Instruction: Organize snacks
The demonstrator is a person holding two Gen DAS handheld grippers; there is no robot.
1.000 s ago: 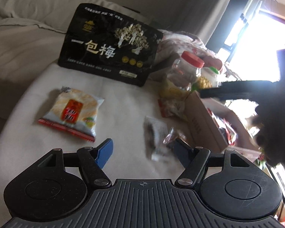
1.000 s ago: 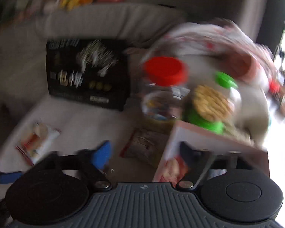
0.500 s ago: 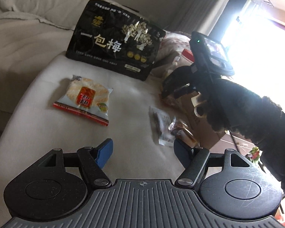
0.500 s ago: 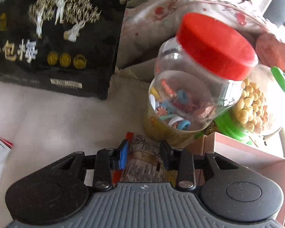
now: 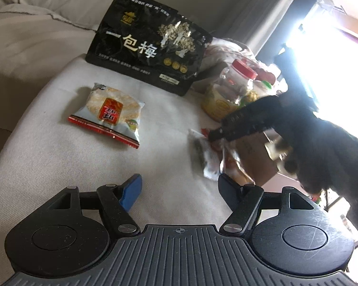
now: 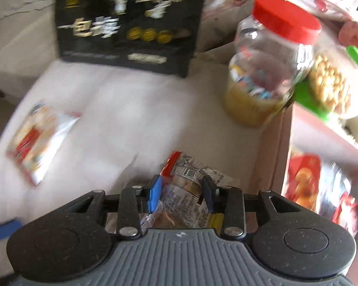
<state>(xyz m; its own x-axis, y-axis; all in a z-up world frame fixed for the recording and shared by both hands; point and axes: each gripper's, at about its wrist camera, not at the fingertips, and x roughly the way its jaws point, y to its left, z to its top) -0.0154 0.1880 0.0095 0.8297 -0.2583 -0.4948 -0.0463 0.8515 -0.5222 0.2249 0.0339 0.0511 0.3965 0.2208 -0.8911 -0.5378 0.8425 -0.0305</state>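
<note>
while the left gripper [image 5: 179, 188] gapes wide and empty, the right gripper [image 6: 181, 191] pinches a snack packet [image 6: 188, 190].

The left gripper [image 5: 179, 188] is hovering with its blue-padded fingers [image 5: 130, 191] spread wide over a cream cushion [image 5: 59, 157]. Ahead, the right gripper [image 5: 211, 135] is reaching down onto a small clear snack packet [image 5: 206, 158] beside a cardboard box [image 5: 257, 159]. A rice cracker packet [image 5: 109, 114] is lying well apart to the left. A large black plum bag [image 5: 150, 40] is leaning behind, near a red-lidded jar [image 5: 236, 81].
</note>
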